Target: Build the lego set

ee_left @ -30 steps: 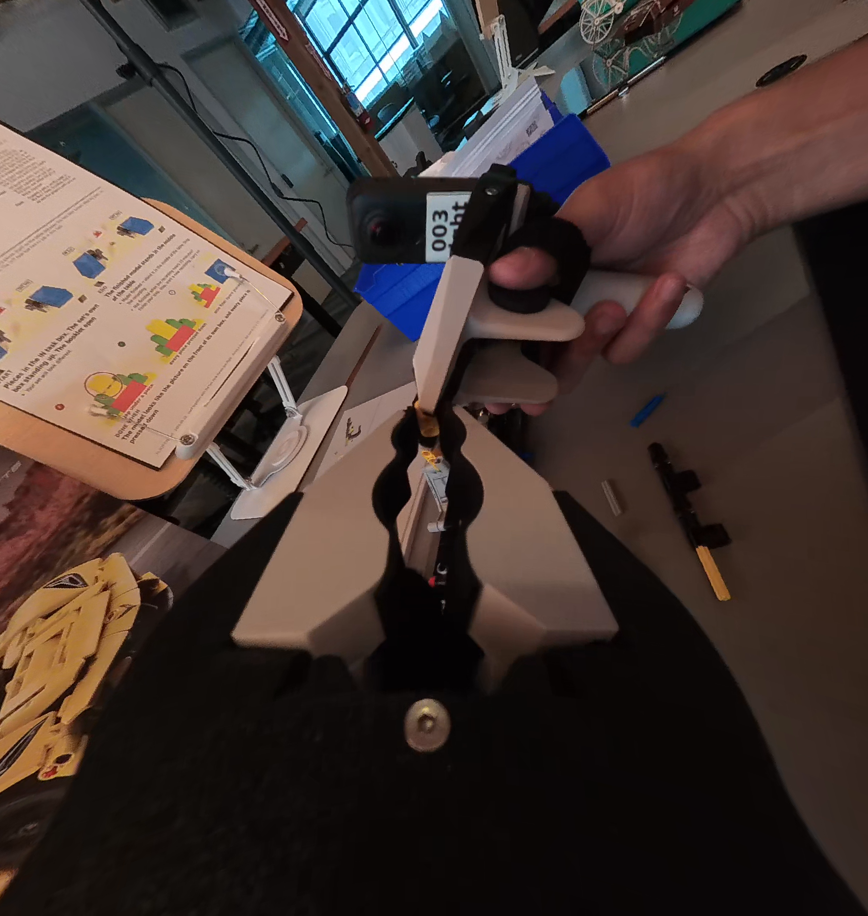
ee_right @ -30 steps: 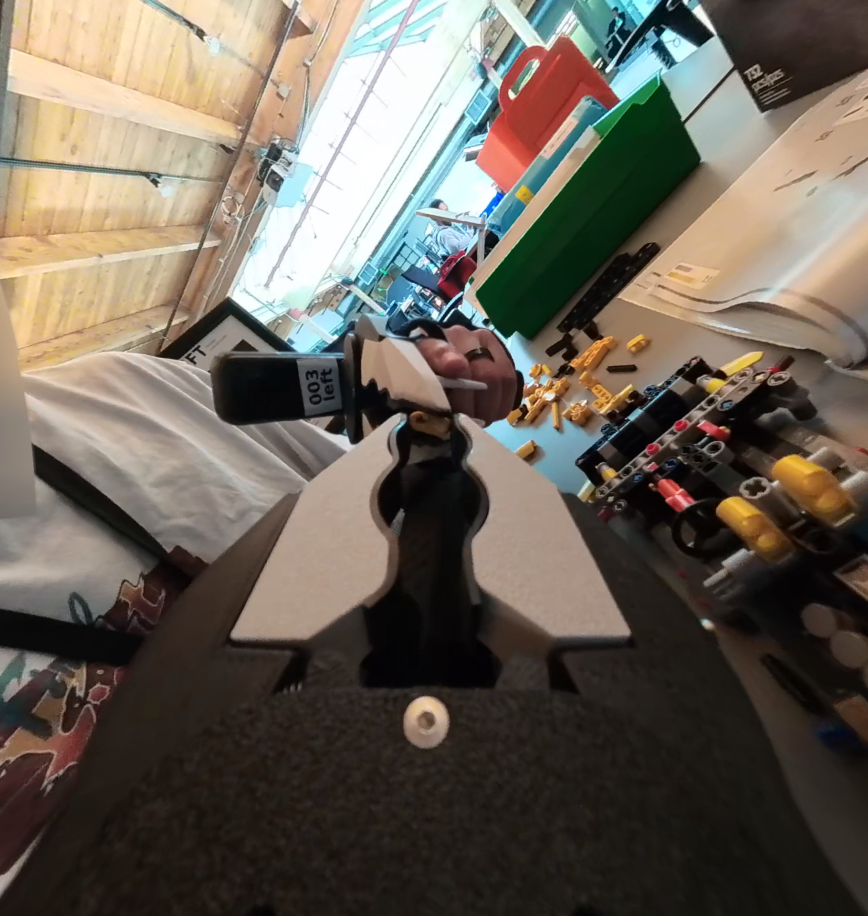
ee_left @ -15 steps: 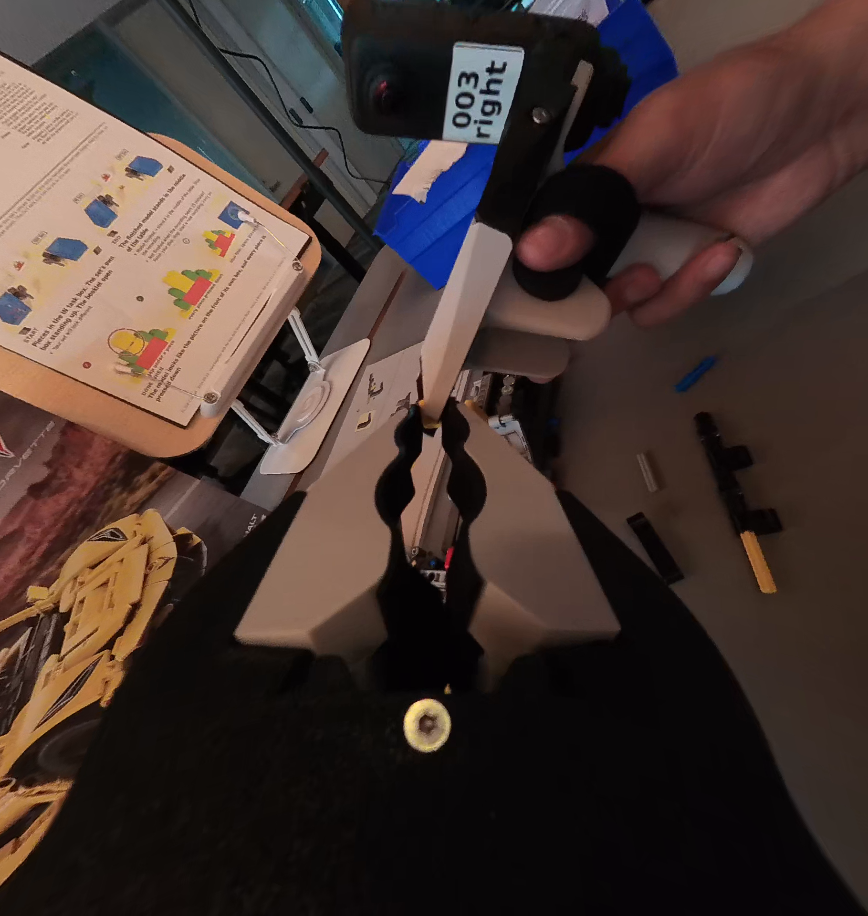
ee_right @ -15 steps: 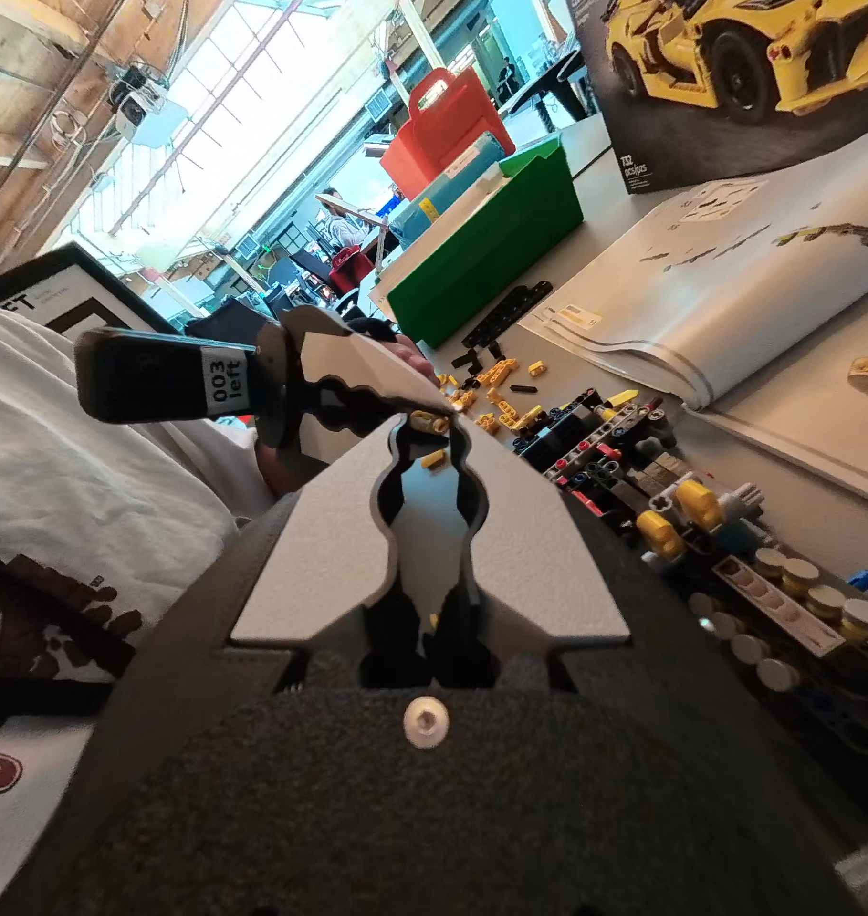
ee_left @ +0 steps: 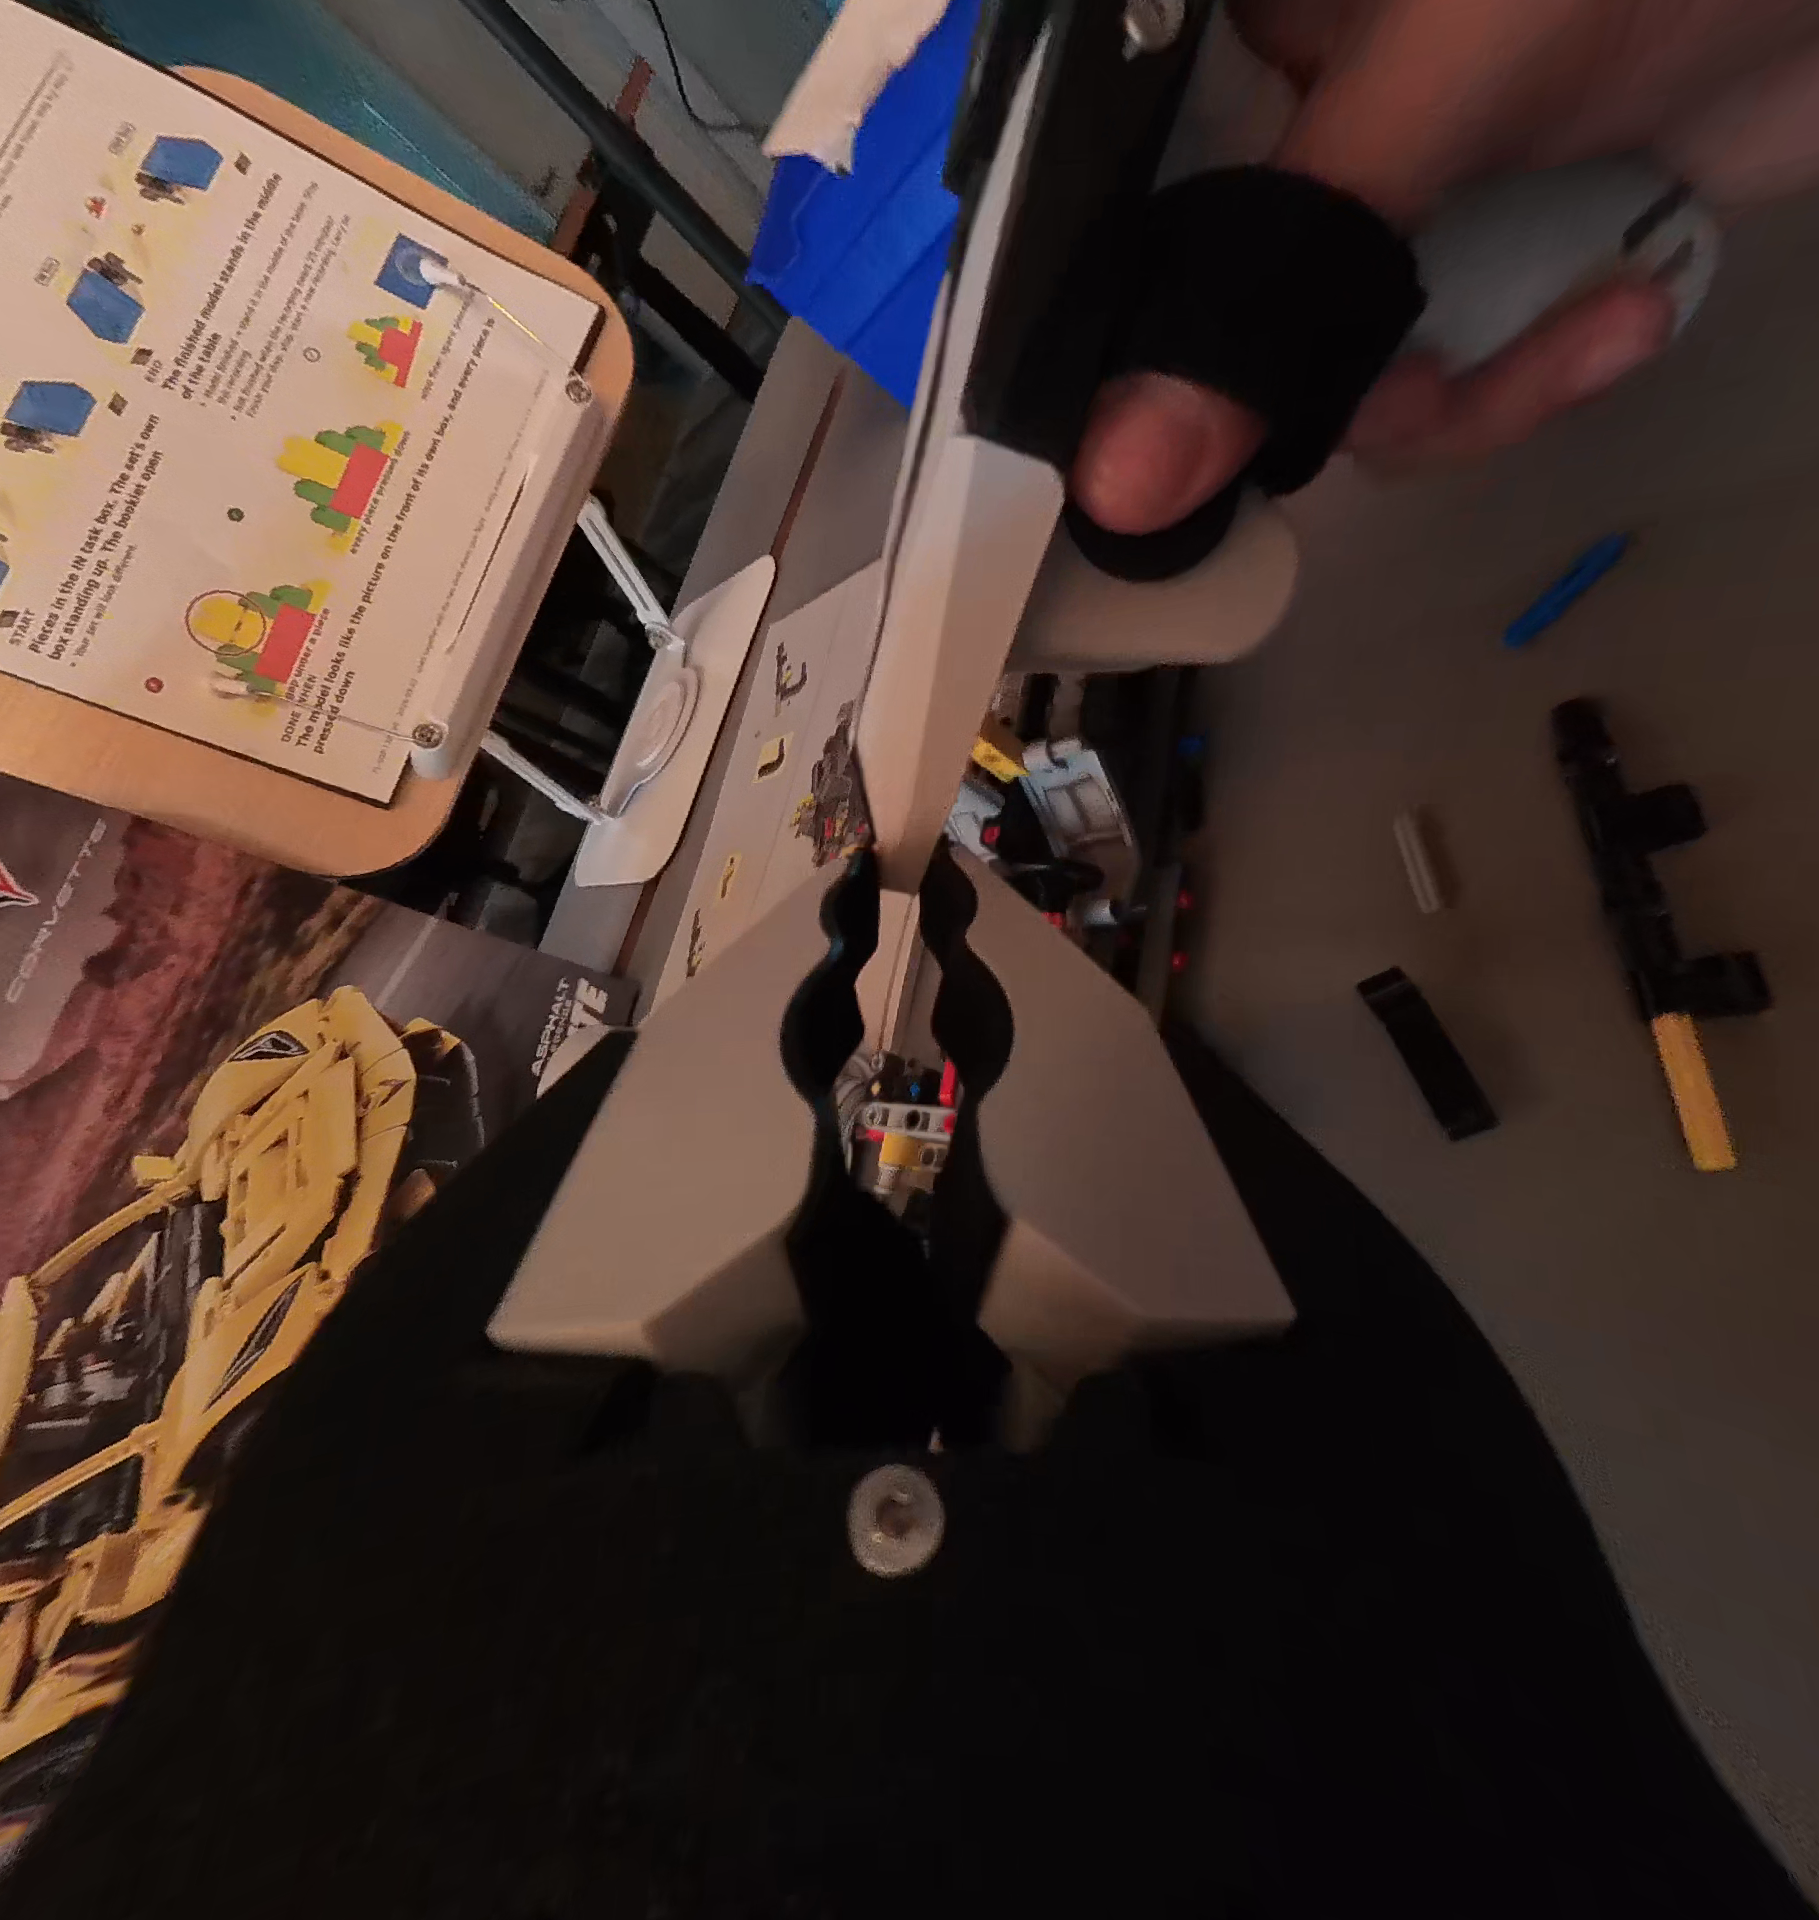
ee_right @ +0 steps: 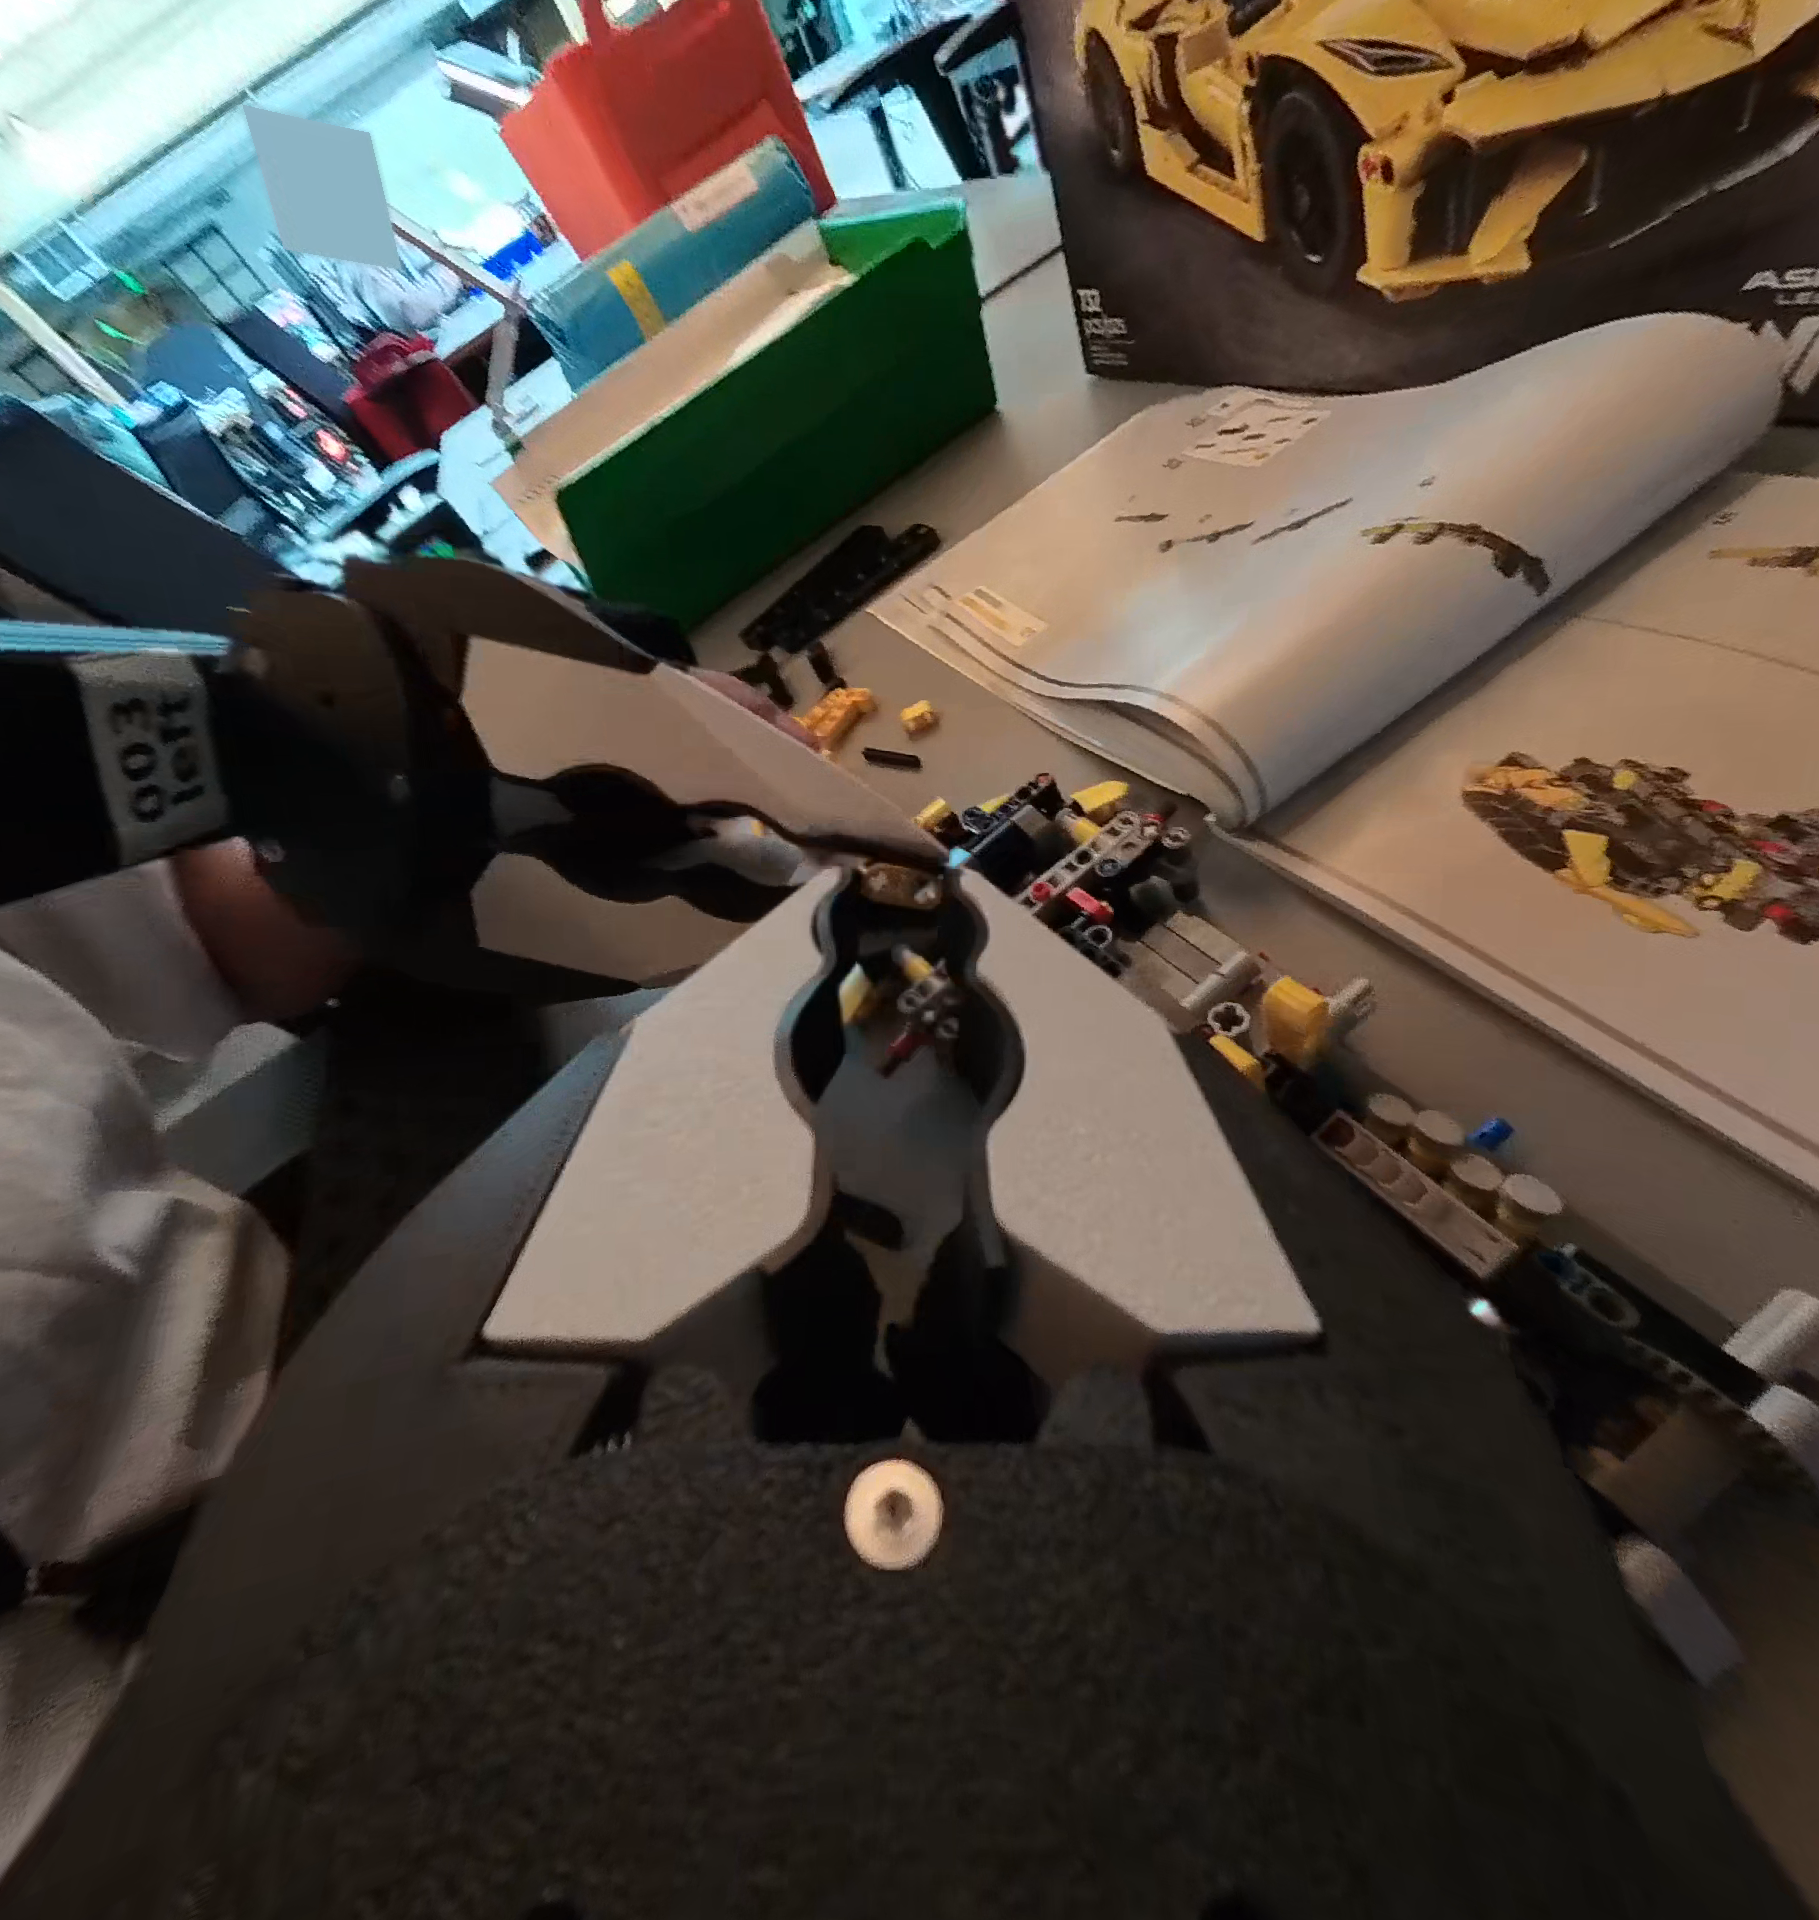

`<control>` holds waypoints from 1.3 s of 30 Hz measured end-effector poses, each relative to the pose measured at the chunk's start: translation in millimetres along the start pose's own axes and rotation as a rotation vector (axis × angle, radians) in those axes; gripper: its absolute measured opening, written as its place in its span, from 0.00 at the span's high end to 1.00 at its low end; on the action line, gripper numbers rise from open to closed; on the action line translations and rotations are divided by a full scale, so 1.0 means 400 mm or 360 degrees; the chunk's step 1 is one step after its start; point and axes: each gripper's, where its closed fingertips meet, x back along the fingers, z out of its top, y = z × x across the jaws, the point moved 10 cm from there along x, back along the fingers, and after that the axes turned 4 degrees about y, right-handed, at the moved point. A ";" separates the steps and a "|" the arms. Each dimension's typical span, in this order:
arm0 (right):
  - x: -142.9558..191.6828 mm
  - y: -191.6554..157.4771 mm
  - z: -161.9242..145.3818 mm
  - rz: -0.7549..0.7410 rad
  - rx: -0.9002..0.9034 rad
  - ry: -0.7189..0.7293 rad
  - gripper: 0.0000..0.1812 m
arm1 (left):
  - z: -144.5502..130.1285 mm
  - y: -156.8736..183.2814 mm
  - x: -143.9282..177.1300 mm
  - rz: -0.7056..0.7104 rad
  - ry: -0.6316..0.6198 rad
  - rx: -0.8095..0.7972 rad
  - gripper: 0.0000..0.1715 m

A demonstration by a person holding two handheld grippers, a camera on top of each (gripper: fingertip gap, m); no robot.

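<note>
Right gripper (ee_right: 900, 883): fingers nearly shut, tips pinching a small yellow piece (ee_right: 892, 885) at the very end. Left gripper (ee_left: 897, 883): fingers close together with a narrow gap. In its own view the right gripper's fingertip sits at that gap; can't tell whether the left tips also grip the piece or just touch it. The two tips meet nose to nose above the tabletop (ee_right: 998, 312), so this reads as a handover or a re-grip of the piece in the air.

Handling, as a guess: the piece is tiny, light, hard plastic, smooth. It won't crush, but it can twist or pop out of a tip-only pinch. Take it across flat opposite faces, not on studs or pin holes, and seat it deeper than the last bit of the tips if possible. Don't release one side until the other clearly has it.

The chassis (ee_right: 1081, 862), a black, grey and yellow part-built frame, lies on the tabletop just beyond the tips, next to the open booklet (ee_right: 1352, 582). It looks stiff, but its pins and axles stick out; steady it by the long beams when pressing. Loose yellow bits (ee_right: 843, 712) lie near the green bin (ee_right: 780, 436). A black-and-yellow subassembly (ee_left: 1653, 925) lies apart in the left view.
</note>
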 end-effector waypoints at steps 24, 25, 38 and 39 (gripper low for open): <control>0.049 0.021 0.031 0.0364 -0.0226 0.0373 0.90 | -0.011 -0.051 0.024 0.0044 0.0224 0.0310 0.97; 0.063 0.030 0.036 0.0380 -0.0255 0.0426 0.92 | -0.014 -0.056 0.025 0.0000 0.0245 0.0383 0.97; 0.200 -0.013 -0.118 0.0179 0.0581 -0.0545 0.93 | -0.047 -0.062 0.044 -0.0721 0.0480 0.0972 0.97; 0.212 -0.004 -0.131 0.0137 0.0535 -0.0564 0.92 | -0.044 -0.055 0.044 -0.0744 0.0477 0.0948 0.97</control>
